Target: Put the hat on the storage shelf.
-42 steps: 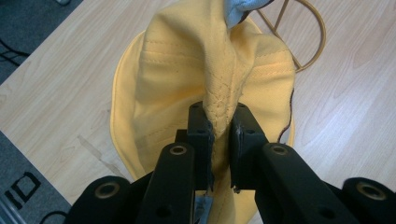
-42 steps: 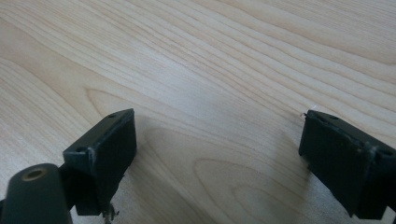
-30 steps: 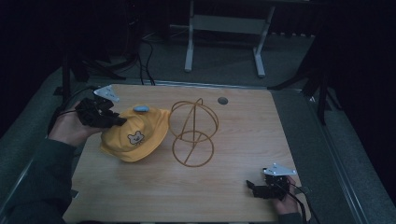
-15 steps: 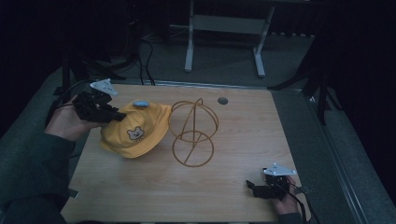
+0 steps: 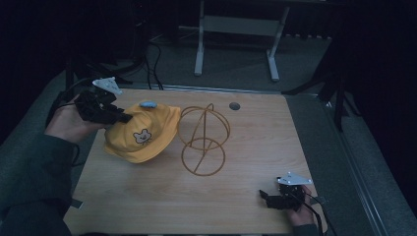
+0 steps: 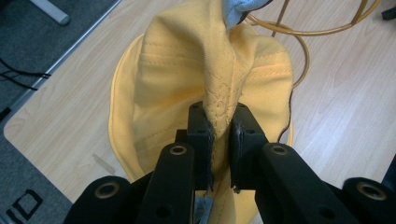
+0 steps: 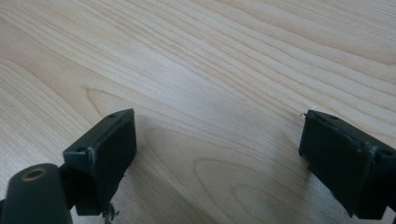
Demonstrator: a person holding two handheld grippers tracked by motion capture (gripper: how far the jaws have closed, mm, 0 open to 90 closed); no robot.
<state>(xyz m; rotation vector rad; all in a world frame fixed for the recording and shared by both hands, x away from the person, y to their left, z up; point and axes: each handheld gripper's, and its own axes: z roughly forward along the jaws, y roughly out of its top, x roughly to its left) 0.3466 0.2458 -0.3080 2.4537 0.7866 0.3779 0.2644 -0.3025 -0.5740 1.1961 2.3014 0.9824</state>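
A yellow hat (image 5: 140, 133) with a small bear patch and a blue top button hangs tilted over the table's left side, just left of a gold wire stand (image 5: 202, 140). My left gripper (image 5: 118, 118) is shut on a fold of the yellow hat (image 6: 205, 70), pinched between its two black jaws (image 6: 220, 135). The wire stand (image 6: 299, 28) shows behind the cloth. My right gripper (image 5: 265, 197) rests open near the table's front right edge, its jaws spread wide over bare wood (image 7: 215, 135).
The wooden table (image 5: 255, 147) has a small dark round cap (image 5: 234, 105) near its back edge. A metal frame stand (image 5: 236, 34) and cables lie on the dark floor behind. The table's left edge (image 6: 42, 88) drops to grey floor.
My left gripper has lifted and pulled the hat up and to the left, away from the wire stand. The right gripper has stayed still.
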